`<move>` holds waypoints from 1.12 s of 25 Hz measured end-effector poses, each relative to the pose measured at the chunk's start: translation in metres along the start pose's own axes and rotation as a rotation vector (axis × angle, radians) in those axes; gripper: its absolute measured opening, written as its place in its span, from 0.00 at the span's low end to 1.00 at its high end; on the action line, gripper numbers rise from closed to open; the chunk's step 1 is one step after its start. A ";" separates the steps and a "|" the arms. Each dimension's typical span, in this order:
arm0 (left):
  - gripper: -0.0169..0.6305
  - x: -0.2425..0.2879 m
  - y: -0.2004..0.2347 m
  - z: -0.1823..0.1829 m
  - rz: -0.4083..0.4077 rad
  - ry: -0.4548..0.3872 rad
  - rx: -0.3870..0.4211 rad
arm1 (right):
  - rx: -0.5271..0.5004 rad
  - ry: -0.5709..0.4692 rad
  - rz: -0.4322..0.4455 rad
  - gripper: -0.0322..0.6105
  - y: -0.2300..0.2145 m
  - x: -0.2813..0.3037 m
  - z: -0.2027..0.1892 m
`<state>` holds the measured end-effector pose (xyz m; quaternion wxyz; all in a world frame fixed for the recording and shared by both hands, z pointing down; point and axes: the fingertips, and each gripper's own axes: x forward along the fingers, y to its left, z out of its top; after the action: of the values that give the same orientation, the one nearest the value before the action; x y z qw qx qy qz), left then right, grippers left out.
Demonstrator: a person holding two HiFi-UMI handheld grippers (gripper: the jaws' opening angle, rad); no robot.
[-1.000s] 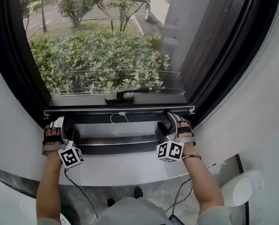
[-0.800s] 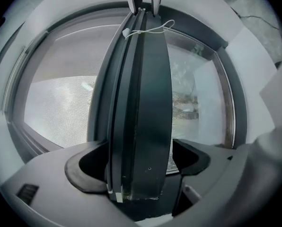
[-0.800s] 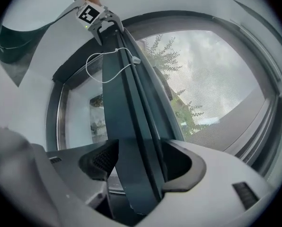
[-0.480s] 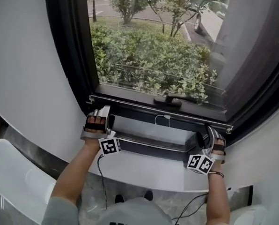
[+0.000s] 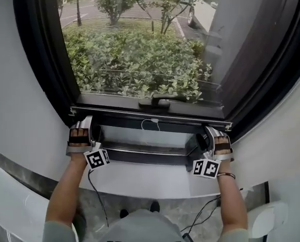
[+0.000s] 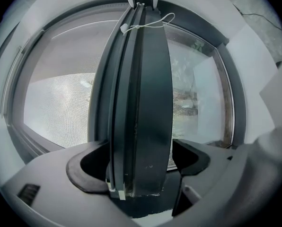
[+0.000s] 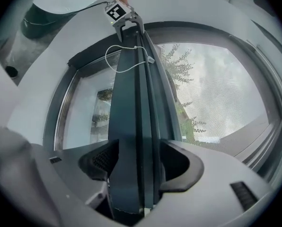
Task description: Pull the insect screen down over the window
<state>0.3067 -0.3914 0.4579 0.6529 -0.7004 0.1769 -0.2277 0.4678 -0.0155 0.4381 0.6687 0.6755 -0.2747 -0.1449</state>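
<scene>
A: Does the head view show the mesh at all?
B: Barely. The shrubs (image 5: pixel 135 59) and a parked car (image 5: pixel 205 9) look clear through the glass. The left gripper view shows the weave of the insect screen (image 6: pixel 60 108) plainly, pale and fine, beside its dark bottom bar (image 6: pixel 141 103).
A: And the hold?
B: The left gripper (image 6: pixel 140 155) has its jaws closed against both faces of the bar near its left end. The right gripper (image 7: pixel 136 160) clamps the other end the same way. Each gripper view looks along the bar to the other gripper at the far end, and a white cord loop (image 6: pixel 150 22) hangs off the bar about midway.
A: Where does the bar sit?
B: Low and level, just beneath the window handle (image 5: pixel 157 103) and above the white sill (image 5: pixel 140 183), inside the black frame (image 5: pixel 44 59).
A: The room?
B: There is white wall (image 5: pixel 14 110) on either side and a grey floor (image 5: pixel 175 203) below. A thin black cable (image 5: pixel 97 195) trails from the left gripper, and a white chair (image 5: pixel 9 205) sits at the lower left.
A: Any change from half a second back?
B: The head has swung, so the window sits squarer in frame and the bar reads level rather than slanted. Both grippers keep the same ends, and the bar stays just under the handle.
</scene>
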 end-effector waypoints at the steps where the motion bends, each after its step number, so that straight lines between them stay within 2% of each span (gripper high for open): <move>1: 0.69 0.000 0.000 0.000 -0.001 -0.001 -0.003 | -0.005 0.002 0.006 0.49 0.000 -0.001 -0.003; 5: 0.69 0.001 -0.001 0.003 -0.011 -0.010 -0.014 | 0.022 0.005 0.025 0.49 -0.001 -0.006 -0.013; 10: 0.69 0.002 -0.002 0.004 -0.011 -0.026 -0.015 | 0.121 -0.032 -0.001 0.49 0.000 -0.006 -0.010; 15: 0.67 0.003 -0.003 0.002 -0.018 0.026 -0.005 | 0.223 -0.012 0.045 0.50 0.005 0.000 -0.007; 16: 0.67 0.003 -0.004 0.003 -0.010 0.024 -0.008 | 0.234 -0.016 0.049 0.47 0.004 0.000 -0.007; 20: 0.68 0.008 -0.003 0.003 0.021 -0.014 -0.005 | 0.239 -0.018 0.032 0.45 0.000 0.002 -0.007; 25: 0.68 0.008 -0.003 0.004 0.014 0.011 -0.029 | 0.181 0.022 0.029 0.45 0.001 0.003 -0.010; 28: 0.68 0.006 -0.003 0.004 0.018 0.012 -0.016 | 0.141 0.034 0.025 0.45 0.001 0.001 -0.010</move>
<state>0.3141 -0.3914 0.4610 0.6480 -0.7028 0.1889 -0.2247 0.4744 -0.0076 0.4395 0.6257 0.7200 -0.2810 -0.1052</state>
